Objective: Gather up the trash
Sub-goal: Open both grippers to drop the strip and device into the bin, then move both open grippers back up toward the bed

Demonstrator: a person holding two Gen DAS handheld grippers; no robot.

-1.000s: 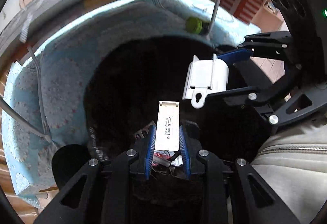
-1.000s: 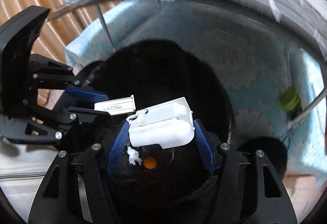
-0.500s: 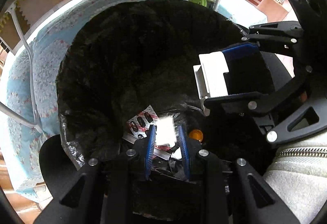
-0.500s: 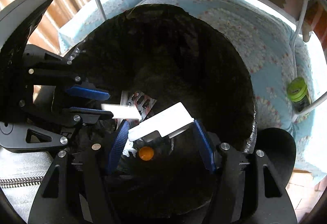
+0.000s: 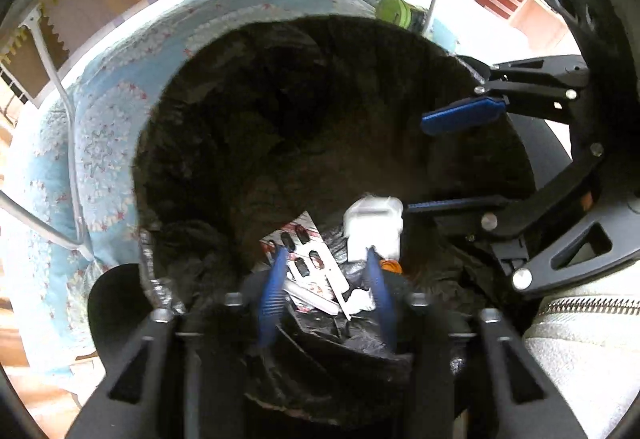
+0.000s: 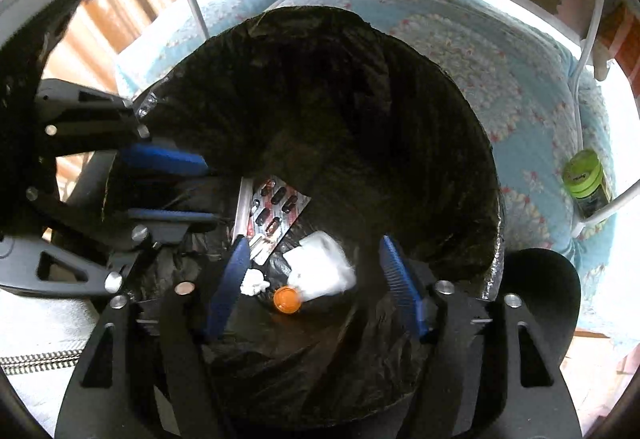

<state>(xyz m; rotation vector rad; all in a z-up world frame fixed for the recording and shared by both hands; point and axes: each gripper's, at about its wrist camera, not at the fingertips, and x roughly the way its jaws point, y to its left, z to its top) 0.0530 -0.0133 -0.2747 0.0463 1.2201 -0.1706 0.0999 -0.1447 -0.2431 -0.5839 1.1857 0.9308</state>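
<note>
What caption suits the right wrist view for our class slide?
Right gripper, jaws opening, above a black-lined trash bin as a white plastic box drops beside a blister pack and orange cap.

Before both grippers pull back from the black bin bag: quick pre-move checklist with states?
1. Left gripper empty, jaws opening: ok.
2. Right gripper empty, jaws opening: ok.
3. White plastic box, blurred, below the pads and inside the black bin bag: ok; settled: cannot tell.
4. Thin white strip lying on the silver blister pack in the bag: ok.
5. Green-lidded jar on the blue quilt, outside the bag; trash or not: cannot tell.
</note>
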